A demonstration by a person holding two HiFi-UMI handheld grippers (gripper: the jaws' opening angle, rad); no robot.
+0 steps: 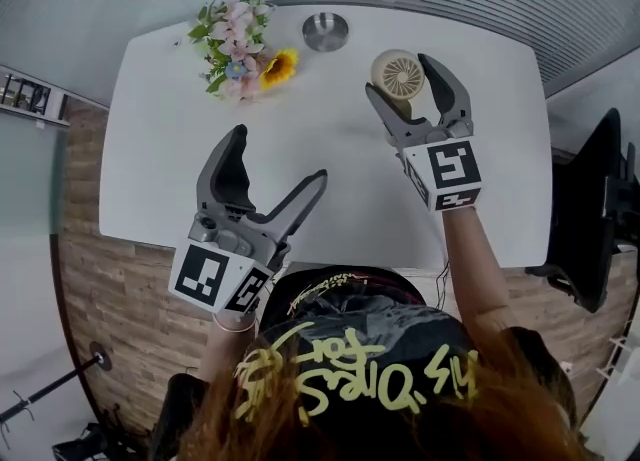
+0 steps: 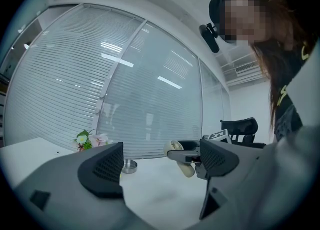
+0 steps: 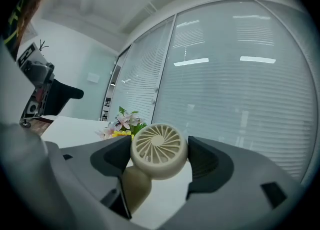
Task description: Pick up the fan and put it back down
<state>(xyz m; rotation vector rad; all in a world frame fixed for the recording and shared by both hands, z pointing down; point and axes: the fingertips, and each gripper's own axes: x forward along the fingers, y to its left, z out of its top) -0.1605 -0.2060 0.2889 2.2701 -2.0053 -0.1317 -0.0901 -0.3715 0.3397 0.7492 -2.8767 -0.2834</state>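
Right tongs [image 1: 398,78] clamp the cream handheld fan [image 1: 401,69] by its round head, seemingly lifted off the far tabletop [image 1: 300,139]. Left tongs [image 1: 280,152] gape empty. Best lowered level, then released slowly.

one fan [image 1: 399,76], one flower bunch [image 1: 238,49], one metal bowl [image 1: 325,31], two grippers [image 1: 280,156] [image 1: 401,76]

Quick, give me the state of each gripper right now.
Left gripper: open, nothing between its jaws.
Right gripper: shut on the fan, at its round head.
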